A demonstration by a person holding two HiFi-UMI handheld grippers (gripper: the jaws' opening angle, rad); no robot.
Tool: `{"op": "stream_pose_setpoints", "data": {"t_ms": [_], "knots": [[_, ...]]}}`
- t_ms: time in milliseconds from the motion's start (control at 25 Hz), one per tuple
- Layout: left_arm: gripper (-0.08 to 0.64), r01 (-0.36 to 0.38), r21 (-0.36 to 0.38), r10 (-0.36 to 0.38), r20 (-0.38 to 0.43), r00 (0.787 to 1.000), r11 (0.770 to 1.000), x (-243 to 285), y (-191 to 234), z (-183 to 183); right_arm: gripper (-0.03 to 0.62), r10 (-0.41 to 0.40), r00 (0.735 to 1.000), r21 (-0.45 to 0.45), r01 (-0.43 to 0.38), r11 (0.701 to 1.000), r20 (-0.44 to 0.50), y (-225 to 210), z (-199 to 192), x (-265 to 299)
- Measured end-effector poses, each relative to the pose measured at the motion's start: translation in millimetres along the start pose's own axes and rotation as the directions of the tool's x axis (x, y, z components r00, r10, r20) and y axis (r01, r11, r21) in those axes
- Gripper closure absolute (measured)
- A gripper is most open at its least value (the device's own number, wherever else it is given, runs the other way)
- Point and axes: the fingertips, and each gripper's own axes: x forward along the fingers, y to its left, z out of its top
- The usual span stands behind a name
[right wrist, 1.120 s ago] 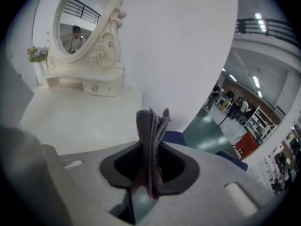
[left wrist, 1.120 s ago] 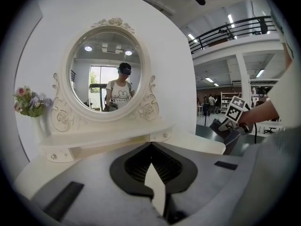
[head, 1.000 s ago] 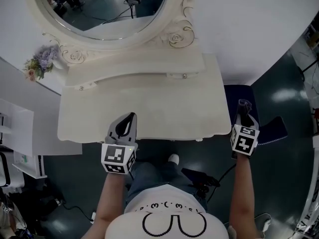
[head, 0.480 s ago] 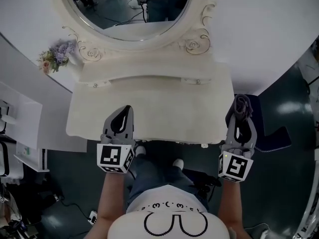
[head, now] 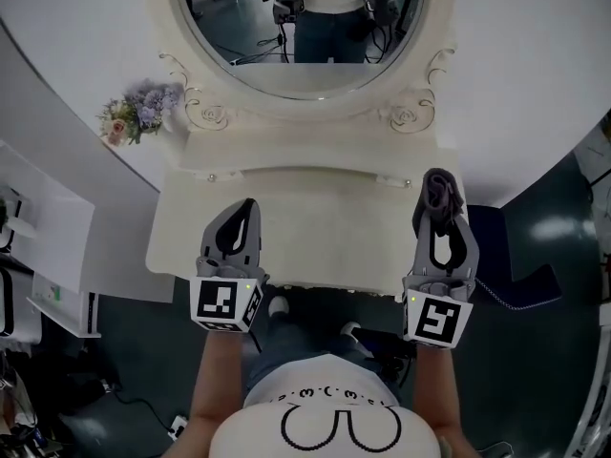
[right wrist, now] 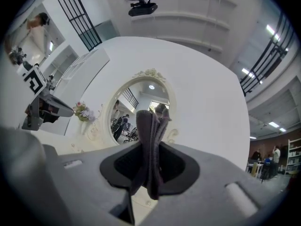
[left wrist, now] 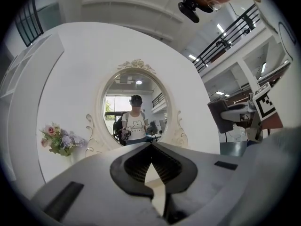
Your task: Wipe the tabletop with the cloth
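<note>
Cream tabletop (head: 315, 222) beneath an oval mirror (head: 305, 36) at 12 o'clock, with flowers (head: 138, 114) at 10 o'clock and dark floor (head: 535, 284) around. The right gripper (head: 438, 213), at the tabletop's 3 o'clock edge, pinches the dark bunched cloth (head: 441, 189). The left gripper (head: 246, 213), at 7 o'clock, has its 2 jaws pressed together on nothing.

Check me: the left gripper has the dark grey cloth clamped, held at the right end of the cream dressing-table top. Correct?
Wrong gripper. The right gripper view shows the right gripper shut on the dark grey cloth; the left gripper is shut on nothing. The rest stands: the cloth is at the right end of the cream dressing-table top.
</note>
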Motion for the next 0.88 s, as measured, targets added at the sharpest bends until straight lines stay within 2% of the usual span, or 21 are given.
{"op": "stream_pose_setpoints", "data": {"t_ms": [160, 320, 600, 880], "knots": [[0.562, -0.025, -0.004, 0.025, 0.012, 1.0, 1.0, 0.8, 43.7, 4.7, 0.5, 0.061, 0.998, 0.0, -0.061, 0.998, 0.006, 47.5, 24.3, 31.1], [0.563, -0.045, -0.01, 0.046, 0.009, 0.999, 0.999, 0.4, 86.7, 1.8, 0.5, 0.162, 0.987, 0.039, -0.162, 0.986, 0.01, 104.6, 41.7, 58.9], [0.563, -0.088, -0.047, 0.088, -0.013, 0.996, 0.995, -2.5, 173.9, -19.2, 0.499, 0.308, 0.951, 0.034, -0.308, 0.951, -0.001, 215.7, 63.8, 103.8], [0.563, -0.128, -0.071, 0.125, -0.048, 0.991, 0.989, -10.8, 253.8, -41.6, 0.499, 0.426, 0.904, 0.158, -0.416, 0.895, -0.035, 318.0, 70.8, 156.8]]}}
